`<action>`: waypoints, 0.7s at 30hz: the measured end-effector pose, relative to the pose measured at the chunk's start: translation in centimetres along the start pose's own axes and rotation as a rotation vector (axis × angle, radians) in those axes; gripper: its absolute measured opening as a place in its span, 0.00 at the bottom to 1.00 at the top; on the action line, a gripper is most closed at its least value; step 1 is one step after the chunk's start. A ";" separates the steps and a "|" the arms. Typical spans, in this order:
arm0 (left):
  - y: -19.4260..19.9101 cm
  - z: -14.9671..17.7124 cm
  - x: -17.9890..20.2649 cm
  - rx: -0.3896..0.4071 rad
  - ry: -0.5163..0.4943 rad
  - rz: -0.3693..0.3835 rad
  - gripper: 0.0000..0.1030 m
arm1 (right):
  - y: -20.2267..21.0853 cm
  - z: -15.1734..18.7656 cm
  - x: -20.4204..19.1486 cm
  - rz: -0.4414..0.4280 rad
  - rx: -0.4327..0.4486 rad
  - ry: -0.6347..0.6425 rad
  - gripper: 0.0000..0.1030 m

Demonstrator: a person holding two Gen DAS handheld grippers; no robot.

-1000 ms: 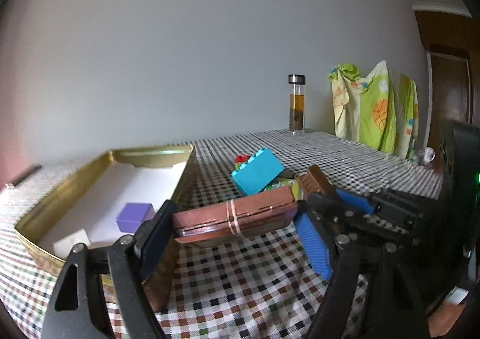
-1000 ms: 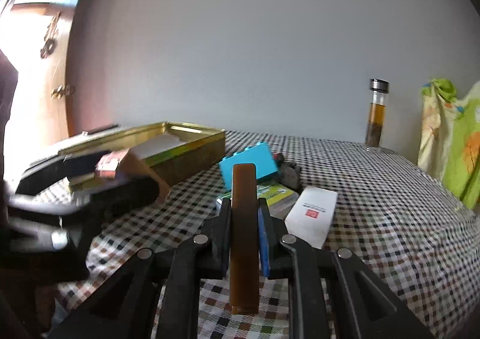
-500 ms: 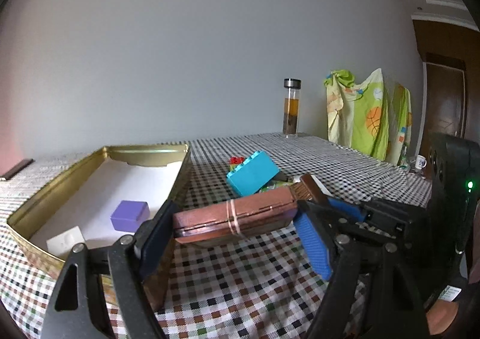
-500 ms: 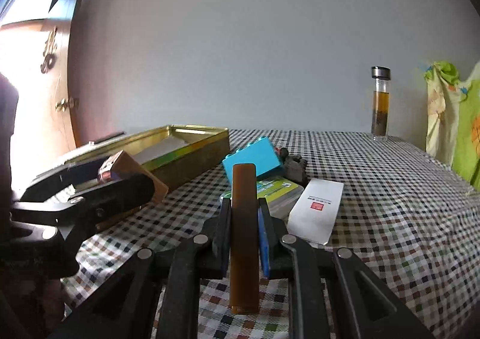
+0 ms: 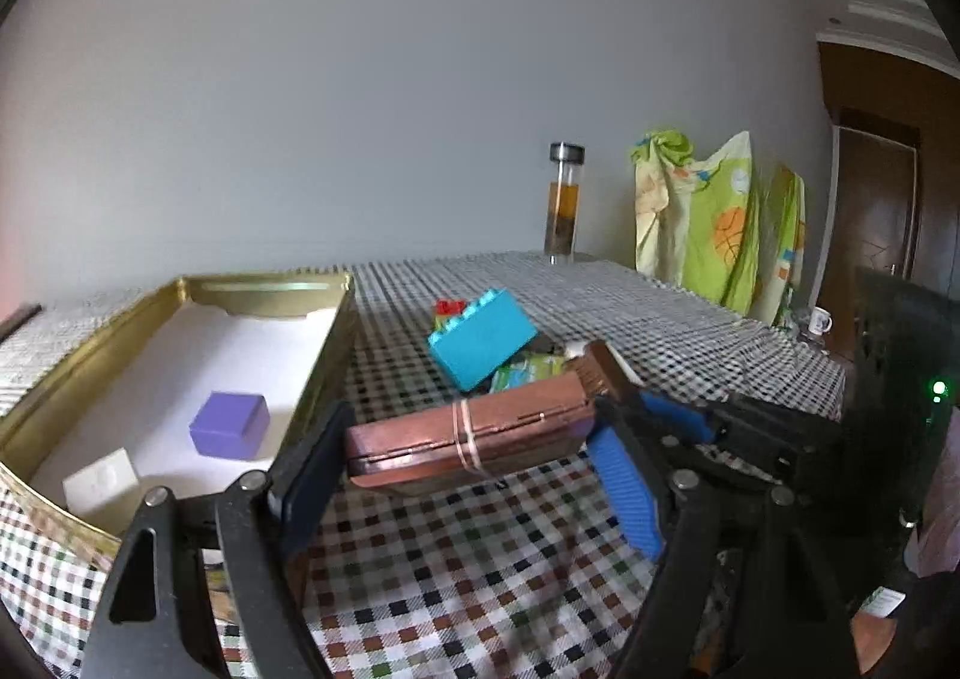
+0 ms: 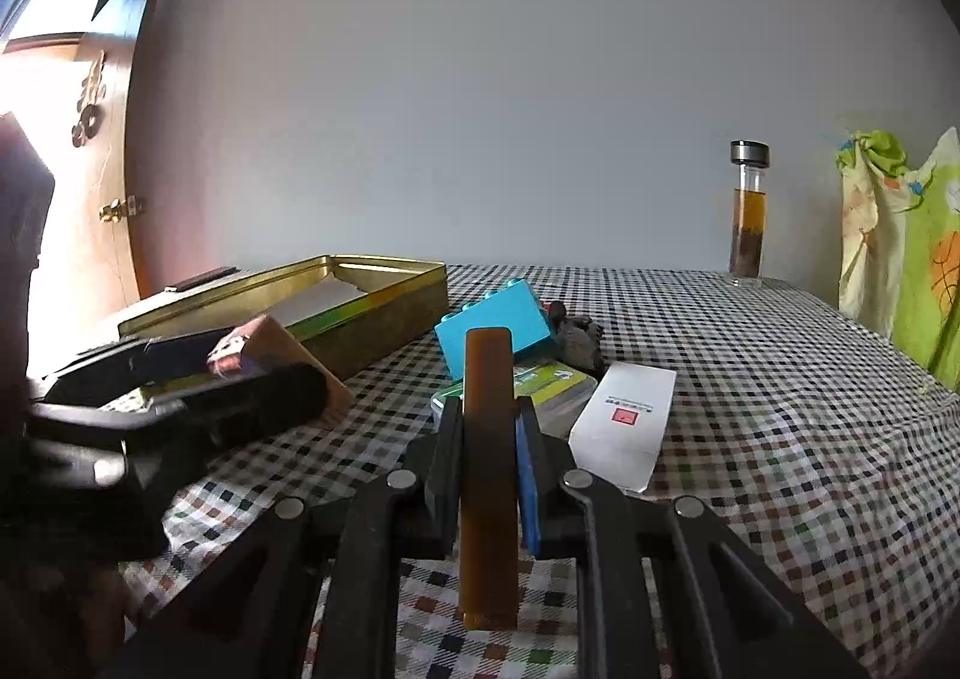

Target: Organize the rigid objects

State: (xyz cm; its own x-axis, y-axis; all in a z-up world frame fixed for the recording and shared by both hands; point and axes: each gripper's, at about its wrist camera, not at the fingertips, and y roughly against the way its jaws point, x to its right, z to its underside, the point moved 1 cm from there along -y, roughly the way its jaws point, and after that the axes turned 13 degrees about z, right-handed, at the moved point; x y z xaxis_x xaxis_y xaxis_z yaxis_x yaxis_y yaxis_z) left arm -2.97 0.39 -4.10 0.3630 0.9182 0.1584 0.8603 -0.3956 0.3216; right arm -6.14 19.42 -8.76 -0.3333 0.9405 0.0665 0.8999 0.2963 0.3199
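Copper-brown case [image 5: 465,436]: clamped crosswise between the pads of the left gripper [image 5: 462,457], off the checked tablecloth [image 5: 456,577], just right of the gold tin tray [image 5: 327,364].
Change since a second ago: almost none; same grip, same height, view only tilted slightly, tray a touch closer in frame.
Meaning for the task: carry toward the tray paused or barely creeping; case not yet over the white floor of the tray.
Case long axis: left to right across the left wrist view, right end a little higher, rubber band [image 5: 465,439] wrapped round the middle, seam edge facing the camera.
Left jaws: wide apart, pressing on the 2 short ends of the case.
Amber-brown bar [image 6: 487,469]: pinched by the right gripper [image 6: 489,469], jaws nearly together on its narrow sides.
Bar long axis: along the fingers, far end pointing away from the camera toward the cyan toy brick [image 6: 495,328].
Already in tray: purple cube [image 5: 229,425], white block [image 5: 101,484].
Left on cloth: cyan brick, green packet [image 6: 549,385], white card box [image 6: 624,430].
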 end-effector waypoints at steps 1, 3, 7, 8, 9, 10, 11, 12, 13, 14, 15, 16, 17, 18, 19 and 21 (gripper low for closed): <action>0.3 0.0 0.0 0.005 -0.004 -0.009 0.77 | -0.1 -0.1 0.0 -0.007 -0.001 0.005 0.17; 1.1 -0.2 -0.4 0.029 -0.005 -0.028 0.77 | 0.0 0.0 -0.2 -0.021 0.002 0.011 0.17; 2.8 -0.8 -1.5 0.078 0.016 -0.055 0.77 | 0.5 0.0 -1.1 -0.045 0.017 0.043 0.17; 3.1 -0.9 -1.7 0.083 0.020 -0.060 0.77 | 0.8 -0.2 -1.4 -0.053 0.025 0.050 0.17; 3.2 -1.0 -1.7 0.087 0.020 -0.061 0.77 | 1.1 -0.3 -1.6 -0.055 0.032 0.055 0.17; 3.4 -1.2 -1.8 0.092 0.017 -0.063 0.77 | 1.1 -0.6 -1.7 -0.057 0.035 0.059 0.17; 3.6 -1.3 -1.9 0.094 0.013 -0.067 0.77 | 1.0 -0.9 -1.7 -0.064 0.036 0.058 0.17; 3.8 -1.4 -2.0 0.100 0.011 -0.073 0.77 | 1.1 -1.3 -1.7 -0.073 0.039 0.050 0.17; 3.9 -1.5 -2.2 0.102 0.011 -0.080 0.77 | 1.2 -1.5 -1.8 -0.078 0.039 0.048 0.17; 3.9 -1.7 -2.4 0.100 0.015 -0.088 0.77 | 1.2 -1.8 -1.9 -0.082 0.039 0.049 0.17; 4.1 -2.0 -2.8 0.099 0.021 -0.099 0.77 | 1.2 -2.0 -2.0 -0.086 0.040 0.050 0.17; 4.1 -2.2 -3.1 0.099 0.023 -0.110 0.77 | 1.1 -2.4 -2.1 -0.097 0.039 0.048 0.17; 4.3 -2.4 -3.6 0.101 0.029 -0.124 0.77 | 0.9 -2.9 -2.2 -0.108 0.036 0.047 0.17; 4.4 -2.6 -3.9 0.105 0.034 -0.132 0.77 | 0.8 -3.2 -2.3 -0.117 0.035 0.047 0.17; 4.6 -2.9 -4.3 0.106 0.039 -0.139 0.77 | 0.7 -3.6 -2.4 -0.125 0.036 0.047 0.17; 4.8 -3.3 -5.1 0.109 0.042 -0.164 0.77 | 0.5 -4.4 -2.8 -0.144 0.037 0.044 0.17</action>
State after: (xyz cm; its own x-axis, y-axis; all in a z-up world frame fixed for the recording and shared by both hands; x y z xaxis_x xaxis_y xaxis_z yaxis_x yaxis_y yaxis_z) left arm -1.86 -6.29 -0.24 0.2012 0.9678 0.1514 0.9412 -0.2338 0.2440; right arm -6.02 16.18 -4.61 -0.4712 0.8797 0.0642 0.8513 0.4345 0.2941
